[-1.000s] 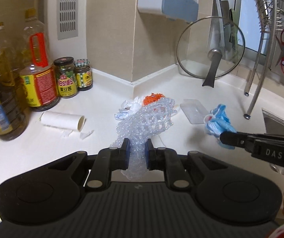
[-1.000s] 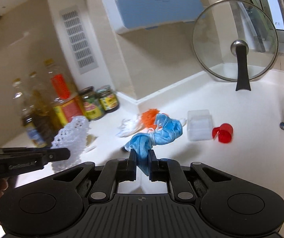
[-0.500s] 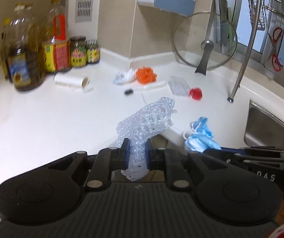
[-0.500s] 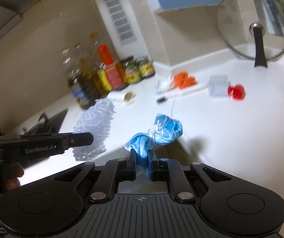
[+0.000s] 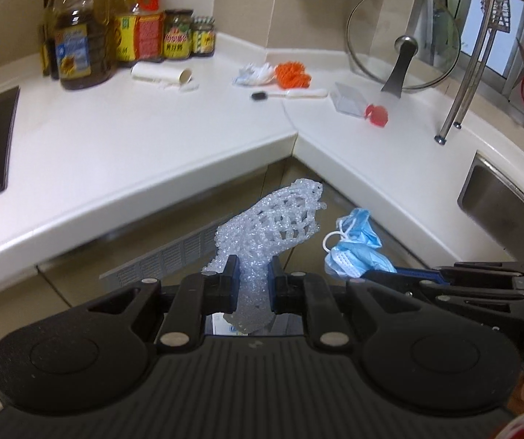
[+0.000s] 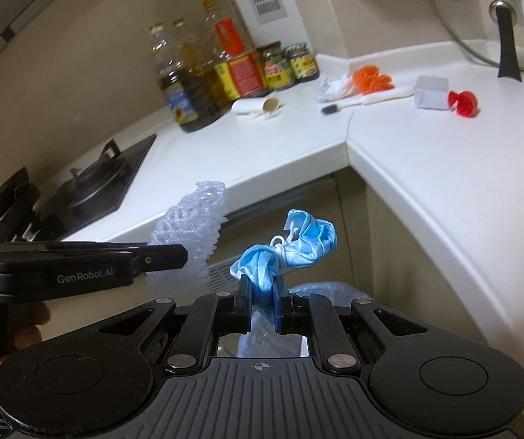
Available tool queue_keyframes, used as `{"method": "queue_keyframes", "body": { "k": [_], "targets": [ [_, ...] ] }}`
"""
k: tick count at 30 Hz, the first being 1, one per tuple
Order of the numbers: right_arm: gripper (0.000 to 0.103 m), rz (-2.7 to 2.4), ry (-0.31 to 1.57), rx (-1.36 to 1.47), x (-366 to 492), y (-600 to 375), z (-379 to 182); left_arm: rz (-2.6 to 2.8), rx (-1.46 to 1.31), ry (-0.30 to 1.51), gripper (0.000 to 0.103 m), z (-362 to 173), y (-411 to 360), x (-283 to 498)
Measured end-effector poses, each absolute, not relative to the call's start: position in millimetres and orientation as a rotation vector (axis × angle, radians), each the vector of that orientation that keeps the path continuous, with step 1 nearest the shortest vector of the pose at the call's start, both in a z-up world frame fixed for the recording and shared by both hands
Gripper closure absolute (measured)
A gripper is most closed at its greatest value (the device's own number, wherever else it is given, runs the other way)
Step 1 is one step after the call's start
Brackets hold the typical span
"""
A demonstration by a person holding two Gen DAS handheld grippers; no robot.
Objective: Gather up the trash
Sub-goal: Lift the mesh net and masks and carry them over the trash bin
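My left gripper (image 5: 250, 278) is shut on a clear foam fruit net (image 5: 280, 219), held in the air off the counter's front edge; the net also shows in the right wrist view (image 6: 188, 234). My right gripper (image 6: 262, 300) is shut on a crumpled blue face mask (image 6: 291, 245), which also shows in the left wrist view (image 5: 353, 248). Both are held over the floor near a bin lined with a bluish bag (image 6: 331, 292). On the white counter (image 5: 152, 153) lie an orange net (image 5: 291, 73), white crumpled scraps (image 5: 254, 73), a paper roll core (image 5: 161, 75) and a red cap (image 5: 377, 115).
Oil bottles (image 5: 79, 36) and jars (image 5: 178, 34) stand at the counter's back left. A brush (image 5: 291, 94), a clear plastic box (image 5: 348, 98) and a glass lid (image 5: 403, 36) are at the back. A sink (image 5: 511, 201) is on the right, a stove (image 6: 90, 190) on the left.
Both grippers have pulled back from the counter and lowered, carrying the foam net and the mask out past the counter edge to above the bin.
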State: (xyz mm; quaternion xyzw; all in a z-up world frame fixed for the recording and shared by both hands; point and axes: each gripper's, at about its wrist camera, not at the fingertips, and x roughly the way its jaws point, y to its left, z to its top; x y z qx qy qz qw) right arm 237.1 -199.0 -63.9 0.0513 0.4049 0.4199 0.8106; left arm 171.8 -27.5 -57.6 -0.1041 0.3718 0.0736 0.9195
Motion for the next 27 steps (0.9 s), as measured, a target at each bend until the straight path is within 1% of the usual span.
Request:
{"method": "queue_keyframes", "body": {
  "k": [5,11,19,27],
  "targets": [
    [0.092,0.907,0.907,0.086,234,-191,-80,0.151,-0.239,0.814,0.089,-75,-26,167],
    [0.092,0.886,0.993,0.04,237,-181,-113,0.148,-0.252,0.897,0.089,-111,-17,172],
    [0.092,0.833,1.131,-0.014,250,-170,-169,0.098,-0.268,1.024,0.089,-168,-8,198],
    [0.092,0.798,1.224,-0.072,265,-152,-221,0.069,-0.313,1.124,0.089,-220,4,229]
  ]
}}
